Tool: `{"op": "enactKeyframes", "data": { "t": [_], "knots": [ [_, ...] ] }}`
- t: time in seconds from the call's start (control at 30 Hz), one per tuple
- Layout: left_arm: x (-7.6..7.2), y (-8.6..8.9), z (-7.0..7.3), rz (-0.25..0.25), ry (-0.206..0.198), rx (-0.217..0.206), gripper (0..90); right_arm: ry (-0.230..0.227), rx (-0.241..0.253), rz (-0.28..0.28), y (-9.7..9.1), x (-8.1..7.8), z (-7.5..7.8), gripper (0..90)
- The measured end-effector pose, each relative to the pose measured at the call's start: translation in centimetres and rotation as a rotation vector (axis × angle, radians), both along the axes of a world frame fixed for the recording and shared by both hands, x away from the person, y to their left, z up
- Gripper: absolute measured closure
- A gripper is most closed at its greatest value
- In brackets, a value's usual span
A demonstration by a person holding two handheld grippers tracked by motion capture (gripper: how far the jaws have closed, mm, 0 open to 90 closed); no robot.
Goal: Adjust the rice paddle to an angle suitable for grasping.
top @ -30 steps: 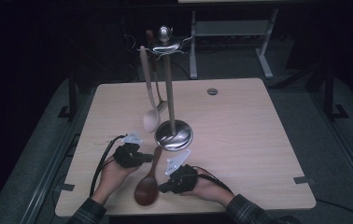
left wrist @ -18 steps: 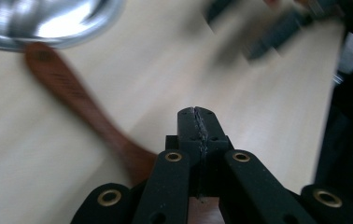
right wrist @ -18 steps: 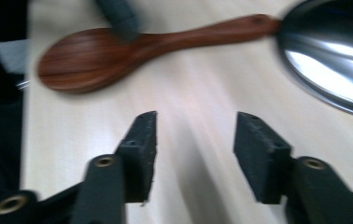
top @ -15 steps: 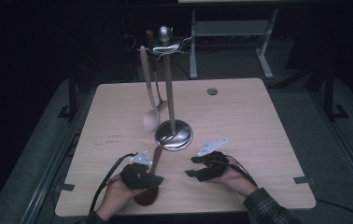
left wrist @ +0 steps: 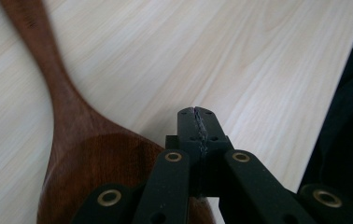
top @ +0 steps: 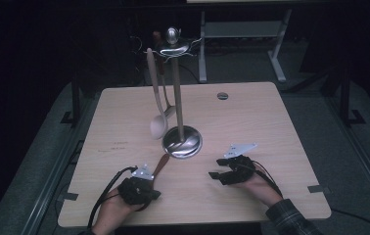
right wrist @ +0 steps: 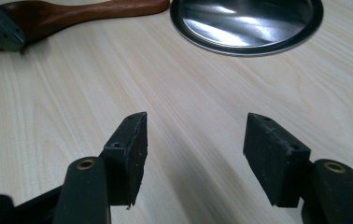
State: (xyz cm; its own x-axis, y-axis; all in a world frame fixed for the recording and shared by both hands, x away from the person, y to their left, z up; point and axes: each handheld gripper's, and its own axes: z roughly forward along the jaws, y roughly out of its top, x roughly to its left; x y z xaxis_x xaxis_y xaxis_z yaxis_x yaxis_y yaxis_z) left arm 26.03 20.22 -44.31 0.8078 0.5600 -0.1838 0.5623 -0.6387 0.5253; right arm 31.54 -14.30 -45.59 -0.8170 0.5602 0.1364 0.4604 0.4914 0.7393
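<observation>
1. High view: a dark wooden spoon (top: pixel 161 164) lies flat on the wooden table (top: pixel 251 122), its handle reaching up to the round steel base of the utensil stand (top: pixel 182 142).
2. The left gripper (top: pixel 144 193) sits over the spoon's bowl near the table's front edge, a hand behind it.
3. Left gripper view: its jaws are pressed together with nothing between them, hovering at the rim of the spoon's bowl (left wrist: pixel 86 163).
4. The right gripper (top: pixel 217 175) rests well apart from the spoon, to the right of the stand base.
5. Right gripper view: its jaws stand apart over bare tabletop, having just opened, with nothing between them.
6. A pale wooden spoon (top: pixel 157 122) hangs from the stand's top
</observation>
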Motion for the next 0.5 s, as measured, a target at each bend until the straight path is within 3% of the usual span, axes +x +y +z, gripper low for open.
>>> {"op": "enactKeyframes", "data": {
  "t": [0.13, 0.33, 0.47, 0.5],
  "knots": [
    [0.0, 1.1, 0.1, 0.041, -0.042, 0.070, 89.8, 0.008, 0.003, -0.010, -0.5, 0.0, 0.0, 39.8],
    [0.5, 2.5, 0.2, 0.087, -0.047, 0.070, 89.9, 0.020, -0.007, -0.041, -1.9, 0.0, -0.1, 37.4],
    [1.3, 2.7, 1.1, 0.060, -0.021, 0.072, 89.7, 0.035, 0.002, -0.076, -3.1, -0.1, -0.1, 36.2],
    [1.7, 2.7, 1.3, 0.056, -0.031, 0.077, 87.4, 0.038, 0.005, -0.086, -3.4, -0.1, 0.0, 35.9]
  ]
}}
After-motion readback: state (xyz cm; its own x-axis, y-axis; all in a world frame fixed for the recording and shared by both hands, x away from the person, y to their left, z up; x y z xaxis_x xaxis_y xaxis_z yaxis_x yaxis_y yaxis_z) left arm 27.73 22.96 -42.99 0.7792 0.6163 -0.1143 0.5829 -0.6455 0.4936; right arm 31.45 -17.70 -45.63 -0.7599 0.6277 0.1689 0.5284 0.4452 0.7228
